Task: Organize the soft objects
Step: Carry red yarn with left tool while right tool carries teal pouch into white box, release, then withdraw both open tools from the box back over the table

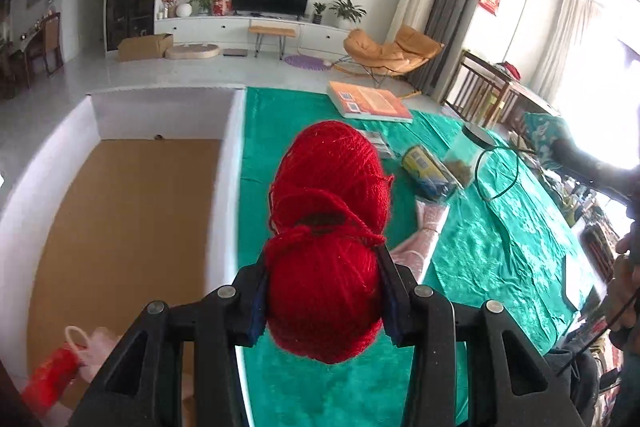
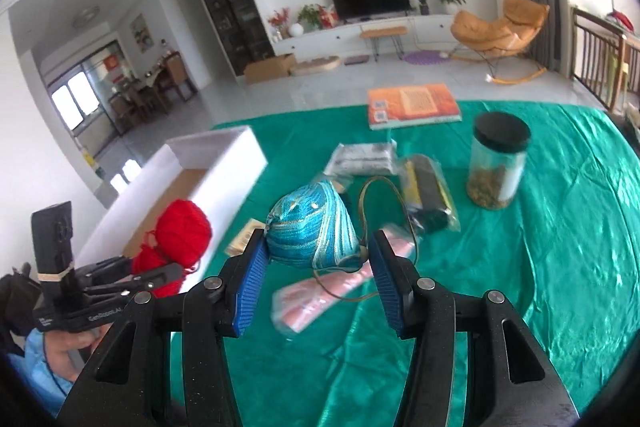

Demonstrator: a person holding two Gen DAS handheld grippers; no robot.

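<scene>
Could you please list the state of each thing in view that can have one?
Left tongs: shut on the red yarn, held above the cloth.
Right tongs: open around the blue pouch.
White box: open, items inside.
Jar: upright, lid on.
Orange book: closed, flat.

R gripper: mine, jaws wide apart, nothing clamped
Blue pouch: btwn my blue pads, touching left one, on green cloth
L gripper: mine too, holds red yarn beside white box
Pink pkg: under pouch cord
</scene>
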